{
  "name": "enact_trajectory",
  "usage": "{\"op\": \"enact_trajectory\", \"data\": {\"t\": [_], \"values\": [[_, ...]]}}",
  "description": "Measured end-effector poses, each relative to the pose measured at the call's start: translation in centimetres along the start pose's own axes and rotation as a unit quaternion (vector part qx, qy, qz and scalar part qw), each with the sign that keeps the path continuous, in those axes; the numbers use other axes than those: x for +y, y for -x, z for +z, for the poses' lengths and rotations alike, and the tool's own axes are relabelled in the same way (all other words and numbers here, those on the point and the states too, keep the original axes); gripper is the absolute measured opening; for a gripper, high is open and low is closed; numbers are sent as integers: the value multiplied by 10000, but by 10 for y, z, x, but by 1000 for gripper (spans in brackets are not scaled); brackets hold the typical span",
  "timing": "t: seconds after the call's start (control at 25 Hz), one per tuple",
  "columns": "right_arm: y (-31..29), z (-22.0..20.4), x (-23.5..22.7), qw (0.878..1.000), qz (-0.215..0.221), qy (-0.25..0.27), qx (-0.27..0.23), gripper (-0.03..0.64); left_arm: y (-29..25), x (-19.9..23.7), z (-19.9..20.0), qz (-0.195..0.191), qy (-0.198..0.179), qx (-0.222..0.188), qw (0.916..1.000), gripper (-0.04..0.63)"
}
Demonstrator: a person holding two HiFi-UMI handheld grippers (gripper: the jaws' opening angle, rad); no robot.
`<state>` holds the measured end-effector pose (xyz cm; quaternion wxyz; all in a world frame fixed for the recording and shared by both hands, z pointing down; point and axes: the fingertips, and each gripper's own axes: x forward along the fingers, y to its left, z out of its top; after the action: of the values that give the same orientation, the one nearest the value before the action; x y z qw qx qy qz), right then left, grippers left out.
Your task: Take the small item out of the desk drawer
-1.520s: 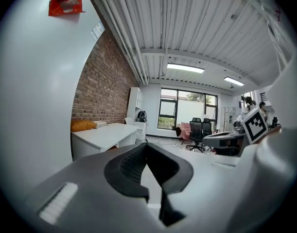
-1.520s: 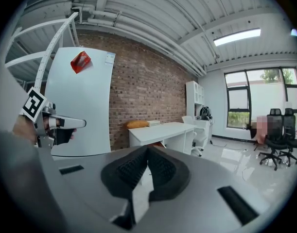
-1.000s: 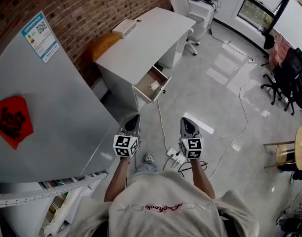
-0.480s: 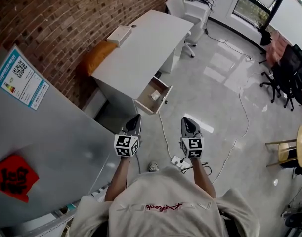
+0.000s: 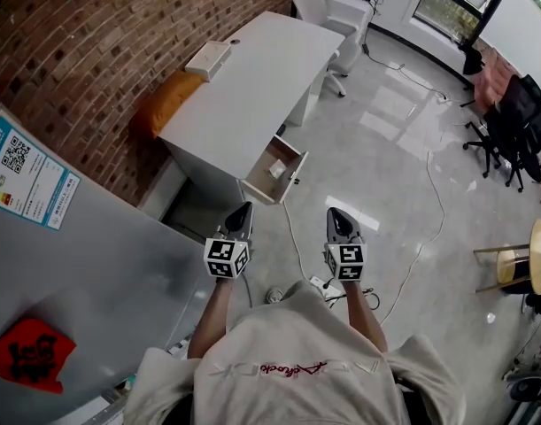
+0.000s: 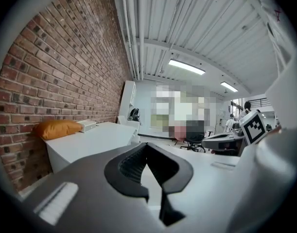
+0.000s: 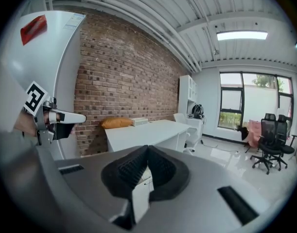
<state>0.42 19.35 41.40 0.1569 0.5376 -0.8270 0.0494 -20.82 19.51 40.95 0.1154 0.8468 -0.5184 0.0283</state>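
Note:
In the head view a white desk [image 5: 252,73] stands against the brick wall, and its drawer [image 5: 291,165] is pulled open. A small white item [image 5: 276,170] lies inside the drawer. My left gripper [image 5: 243,211] and right gripper [image 5: 336,214] are held side by side over the floor, short of the drawer, both shut with nothing between the jaws. In the left gripper view the shut gripper [image 6: 146,147] points at the desk [image 6: 97,137]. The right gripper view shows its shut gripper [image 7: 147,151] aimed at the desk [image 7: 148,129].
A grey fridge [image 5: 84,264] stands close at my left. An orange cushion [image 5: 166,98] and a white box [image 5: 208,58] sit at the desk's wall side. A power strip [image 5: 320,283] and cables lie on the floor underfoot. Office chairs [image 5: 518,122] and a wooden stool [image 5: 527,264] stand to the right.
The person has stepped forward: the fridge has slid down and left in the head view. Both grippers keep the same shut pose in front of the body.

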Motion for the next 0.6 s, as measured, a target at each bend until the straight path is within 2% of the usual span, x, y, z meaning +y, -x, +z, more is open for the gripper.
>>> {"op": "enact_trajectory", "data": {"t": [0.6], "values": [[-1, -11, -3, 9999, -91, -48, 125, 12, -10, -2, -12, -100, 51, 126, 9999, 9]]}}
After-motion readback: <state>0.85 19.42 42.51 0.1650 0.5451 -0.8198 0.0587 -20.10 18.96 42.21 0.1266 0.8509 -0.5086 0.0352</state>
